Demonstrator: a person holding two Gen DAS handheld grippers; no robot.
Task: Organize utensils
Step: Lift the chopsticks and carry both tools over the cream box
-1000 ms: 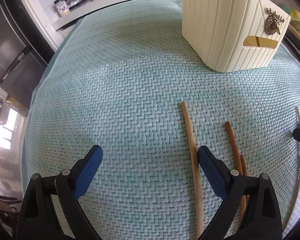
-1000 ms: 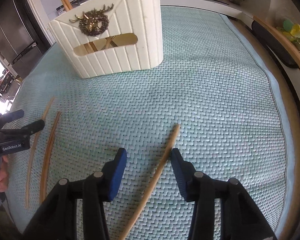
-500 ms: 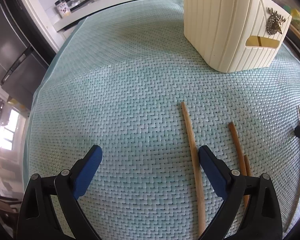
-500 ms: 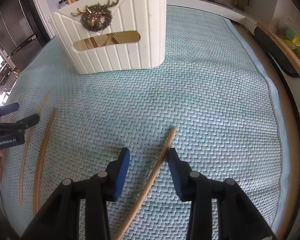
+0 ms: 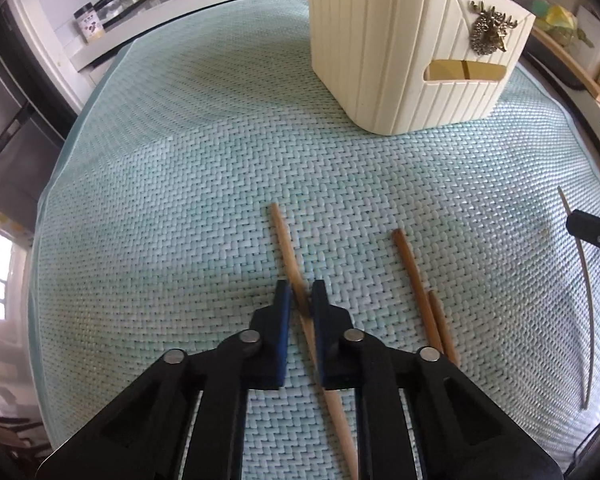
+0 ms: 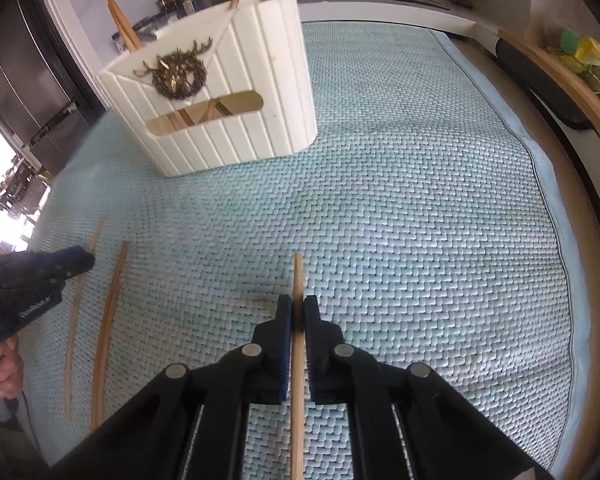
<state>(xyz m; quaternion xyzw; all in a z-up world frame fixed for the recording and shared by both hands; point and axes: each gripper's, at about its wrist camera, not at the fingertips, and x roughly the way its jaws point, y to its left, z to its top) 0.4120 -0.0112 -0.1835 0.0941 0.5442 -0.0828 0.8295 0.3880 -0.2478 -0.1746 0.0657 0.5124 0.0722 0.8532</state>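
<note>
My left gripper point(image 5: 301, 300) is shut on a wooden chopstick point(image 5: 284, 236) lying on the teal woven mat point(image 5: 180, 200). My right gripper point(image 6: 297, 308) is shut on another wooden chopstick point(image 6: 298, 276) on the mat. The cream ribbed utensil holder point(image 5: 400, 60) with a brass deer emblem stands at the far side; it also shows in the right wrist view point(image 6: 228, 100), with several chopsticks standing in it. Two more chopsticks point(image 5: 418, 292) lie right of my left gripper.
A thin curved stick point(image 5: 586, 280) lies at the mat's right edge by the right gripper's tip point(image 5: 592, 228). Two sticks point(image 6: 104, 332) lie at the left in the right wrist view. A counter with jars point(image 5: 88, 24) runs behind the mat. A fridge stands at left.
Both grippers have closed from open onto their chopsticks. The left gripper shifted right over its chopstick; the right chopstick now lies straight between the jaws.
</note>
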